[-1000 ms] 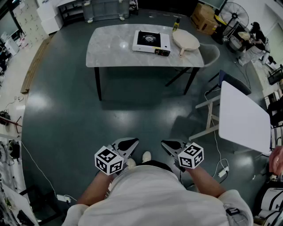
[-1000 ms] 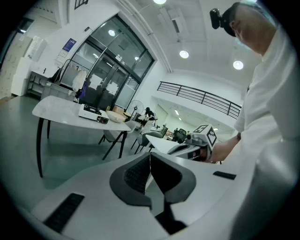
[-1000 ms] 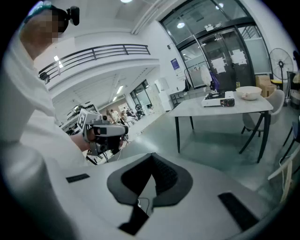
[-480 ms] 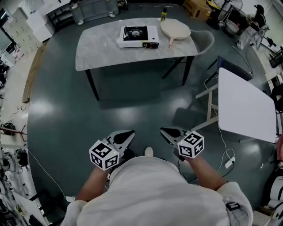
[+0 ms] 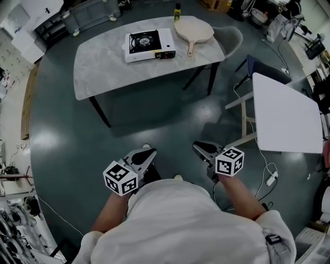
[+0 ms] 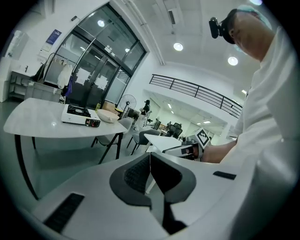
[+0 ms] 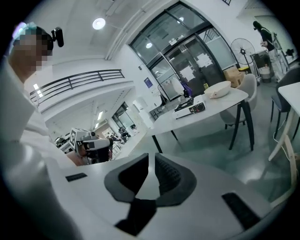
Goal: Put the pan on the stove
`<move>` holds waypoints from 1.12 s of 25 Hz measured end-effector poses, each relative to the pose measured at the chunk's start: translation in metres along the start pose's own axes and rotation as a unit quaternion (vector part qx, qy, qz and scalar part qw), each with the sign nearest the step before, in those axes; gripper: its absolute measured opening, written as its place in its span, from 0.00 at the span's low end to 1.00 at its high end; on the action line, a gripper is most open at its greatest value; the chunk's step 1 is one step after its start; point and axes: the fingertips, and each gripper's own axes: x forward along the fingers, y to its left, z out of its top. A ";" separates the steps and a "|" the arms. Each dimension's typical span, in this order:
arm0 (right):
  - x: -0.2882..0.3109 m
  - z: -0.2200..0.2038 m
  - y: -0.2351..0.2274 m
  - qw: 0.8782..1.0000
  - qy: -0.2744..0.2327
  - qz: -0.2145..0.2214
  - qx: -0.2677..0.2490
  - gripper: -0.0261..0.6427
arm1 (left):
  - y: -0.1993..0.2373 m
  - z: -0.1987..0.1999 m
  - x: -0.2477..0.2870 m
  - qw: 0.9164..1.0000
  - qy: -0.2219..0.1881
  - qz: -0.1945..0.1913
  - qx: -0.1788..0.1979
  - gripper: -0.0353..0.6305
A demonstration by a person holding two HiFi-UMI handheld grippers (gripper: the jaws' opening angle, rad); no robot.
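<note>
The beige pan (image 5: 194, 30) lies on the far marble table (image 5: 103, 69), to the right of the white portable stove (image 5: 149, 45). Both grippers are held at waist height over the floor, well short of the table. My left gripper (image 5: 149, 154) is shut and empty, its pads meeting in the left gripper view (image 6: 150, 158). My right gripper (image 5: 199, 147) has just been opening: a narrow gap shows between its pads (image 7: 151, 163), with nothing in it. The right gripper view shows the pan (image 7: 218, 89) and stove (image 7: 191, 108) far ahead.
A white side table (image 5: 284, 116) stands at the right, with a blue chair (image 5: 262, 67) behind it. A grey chair (image 5: 232, 37) sits by the table's right end. A small bottle (image 5: 177, 11) stands behind the stove. Cables (image 5: 269, 180) lie on the floor at the right.
The person has walked toward the table, which now looks nearer and sits further left in the head view. Both grippers came along, the right one drifting a little rightward.
</note>
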 end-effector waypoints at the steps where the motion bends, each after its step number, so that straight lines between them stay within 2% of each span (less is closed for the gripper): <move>1: 0.007 0.007 -0.006 1.000 -0.003 -0.008 0.009 0.12 | 0.012 0.008 0.005 1.000 0.000 -0.009 0.004 0.08; 4: 0.033 0.033 -0.019 0.999 -0.009 -0.029 0.032 0.17 | 0.047 0.041 0.016 0.999 -0.005 -0.039 0.016 0.08; 8: 0.066 0.085 -0.024 0.995 -0.038 -0.050 0.074 0.19 | 0.089 0.084 0.013 0.997 0.002 -0.077 0.028 0.08; 11: 0.080 0.116 -0.024 0.994 -0.043 -0.068 0.076 0.20 | 0.120 0.100 0.003 0.994 0.013 -0.093 0.047 0.08; 14: 0.091 0.132 -0.033 0.992 -0.042 -0.085 0.085 0.21 | 0.154 0.103 0.000 0.995 0.017 -0.090 0.044 0.08; 20: 0.089 0.153 -0.077 0.984 -0.054 -0.098 0.139 0.26 | 0.175 0.095 0.014 0.996 0.010 -0.087 -0.004 0.08; 24: 0.091 0.179 -0.127 0.982 -0.071 -0.093 0.151 0.27 | 0.182 0.104 0.033 0.997 0.019 -0.074 0.013 0.08; 28: 0.100 0.215 -0.207 0.971 -0.092 -0.085 0.202 0.29 | 0.203 0.128 0.050 0.999 0.012 -0.026 0.024 0.08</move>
